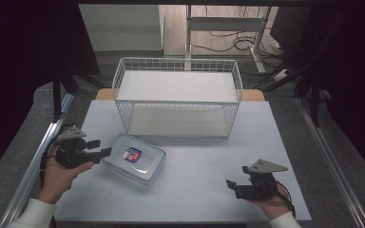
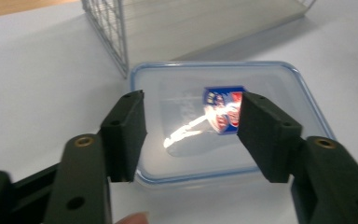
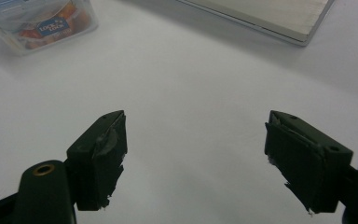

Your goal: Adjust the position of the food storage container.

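Observation:
A clear plastic food container (image 1: pixel 134 159) with a blue-rimmed lid and a blue and red label lies flat on the white table (image 1: pixel 209 156), left of centre. My left gripper (image 1: pixel 102 147) hovers at the container's left edge, held level in a hand. In the left gripper view the container (image 2: pixel 191 88) lies between and beyond my left gripper's (image 2: pixel 191 116) black jaws, which stand open and apart from its sides. My right gripper (image 1: pixel 236 176) is held near the table's front right. It is open (image 3: pixel 196 135) over bare table, with the container (image 3: pixel 37 21) far off at the upper left.
A white wire rack (image 1: pixel 178 61) with a pale board inside stands at the back middle of the table, just behind the container. Its wire corner (image 2: pixel 107 28) is close beyond the lid. The table's front edge runs just below both hands.

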`<state>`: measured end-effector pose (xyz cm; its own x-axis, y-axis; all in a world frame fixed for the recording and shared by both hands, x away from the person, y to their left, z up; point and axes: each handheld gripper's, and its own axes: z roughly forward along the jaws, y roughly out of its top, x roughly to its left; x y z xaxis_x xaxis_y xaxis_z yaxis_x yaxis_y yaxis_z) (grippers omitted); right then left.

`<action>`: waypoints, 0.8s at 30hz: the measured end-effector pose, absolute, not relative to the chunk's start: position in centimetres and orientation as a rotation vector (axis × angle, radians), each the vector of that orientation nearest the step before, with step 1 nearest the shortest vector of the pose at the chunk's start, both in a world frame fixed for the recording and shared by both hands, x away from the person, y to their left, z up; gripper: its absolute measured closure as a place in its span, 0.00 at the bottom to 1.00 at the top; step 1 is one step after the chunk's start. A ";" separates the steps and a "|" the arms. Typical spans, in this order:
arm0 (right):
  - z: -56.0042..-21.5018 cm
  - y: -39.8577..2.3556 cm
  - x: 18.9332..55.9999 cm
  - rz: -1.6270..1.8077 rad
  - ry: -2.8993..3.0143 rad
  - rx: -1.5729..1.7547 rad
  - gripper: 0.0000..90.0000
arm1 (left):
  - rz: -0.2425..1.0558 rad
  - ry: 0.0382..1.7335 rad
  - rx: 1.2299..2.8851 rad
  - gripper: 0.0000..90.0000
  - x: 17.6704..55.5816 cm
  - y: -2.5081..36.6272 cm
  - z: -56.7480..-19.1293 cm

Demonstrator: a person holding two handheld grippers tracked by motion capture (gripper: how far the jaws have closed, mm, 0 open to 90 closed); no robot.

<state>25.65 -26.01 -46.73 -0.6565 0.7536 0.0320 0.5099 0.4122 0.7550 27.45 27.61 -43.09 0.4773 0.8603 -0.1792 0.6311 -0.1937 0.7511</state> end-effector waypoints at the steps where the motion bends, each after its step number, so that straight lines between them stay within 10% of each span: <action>1: -46.8 -26.0 25.7 1.093 2.360 1.097 0.24 | 0.365 1.262 1.921 0.52 28.1 27.9 -43.3; 13: -47.0 -26.1 25.8 1.074 2.363 1.114 0.24 | 0.316 1.364 2.020 0.96 32.1 29.8 -45.5; 24: -47.1 -26.1 25.9 1.060 2.366 1.119 0.24 | 0.297 1.412 2.158 1.00 33.9 29.8 -47.8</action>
<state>25.91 -26.14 -47.14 -0.6435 0.7649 0.0278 0.5300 0.4191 0.7372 33.89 29.80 -47.75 0.4267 0.8981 -0.1063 0.7795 -0.3056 0.5468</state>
